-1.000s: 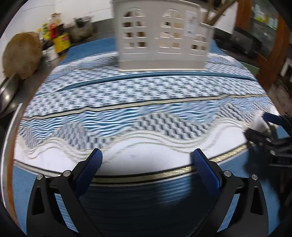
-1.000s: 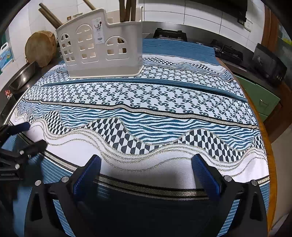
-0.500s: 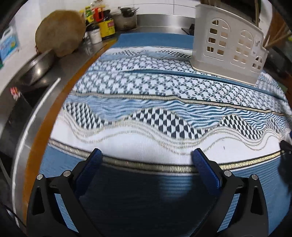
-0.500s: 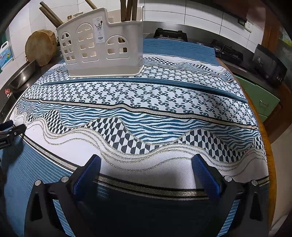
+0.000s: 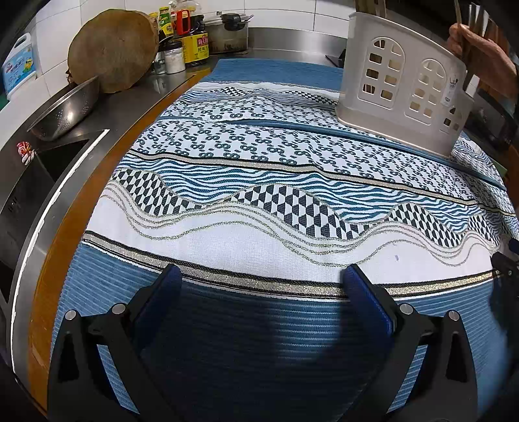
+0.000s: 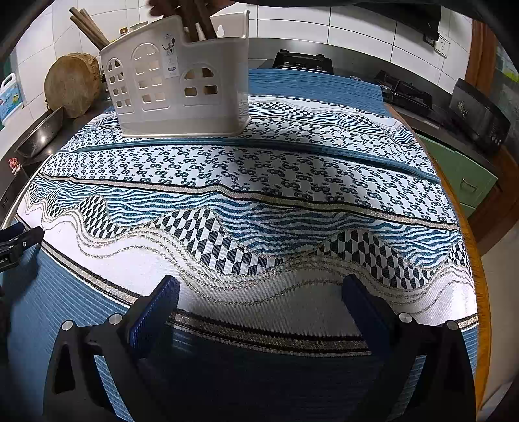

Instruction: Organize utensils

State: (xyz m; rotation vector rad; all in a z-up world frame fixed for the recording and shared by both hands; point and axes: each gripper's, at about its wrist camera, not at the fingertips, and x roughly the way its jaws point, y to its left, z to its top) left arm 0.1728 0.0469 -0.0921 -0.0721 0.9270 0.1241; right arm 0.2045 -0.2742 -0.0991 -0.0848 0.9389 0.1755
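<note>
A cream plastic utensil caddy (image 5: pixel 402 94) (image 6: pixel 175 91) with arched cut-outs stands upright at the far side of the patterned blue-and-white cloth (image 5: pixel 275 201) (image 6: pixel 259 201). Brown chopsticks (image 6: pixel 198 22) and wooden handles (image 6: pixel 89 26) stick up out of it. A bare hand (image 5: pixel 480 55) holds chopsticks at the caddy's top. My left gripper (image 5: pixel 259 289) is open and empty, low over the cloth's near edge. My right gripper (image 6: pixel 259 298) is open and empty, also over the near edge. Each gripper's tip shows at the other view's side edge.
A round wooden chopping block (image 5: pixel 113 55), bottles (image 5: pixel 191 39), a pot (image 5: pixel 232 31) and a steel colander (image 5: pixel 65 110) stand on the left counter beside a sink (image 5: pixel 42 181). A gas hob (image 6: pixel 402 94) and green drawers (image 6: pixel 460 175) are at the right.
The left wrist view has swung left, so the caddy has shifted from centre to far right. A bare hand has come to the caddy's top with chopsticks. The right gripper barely moved.
</note>
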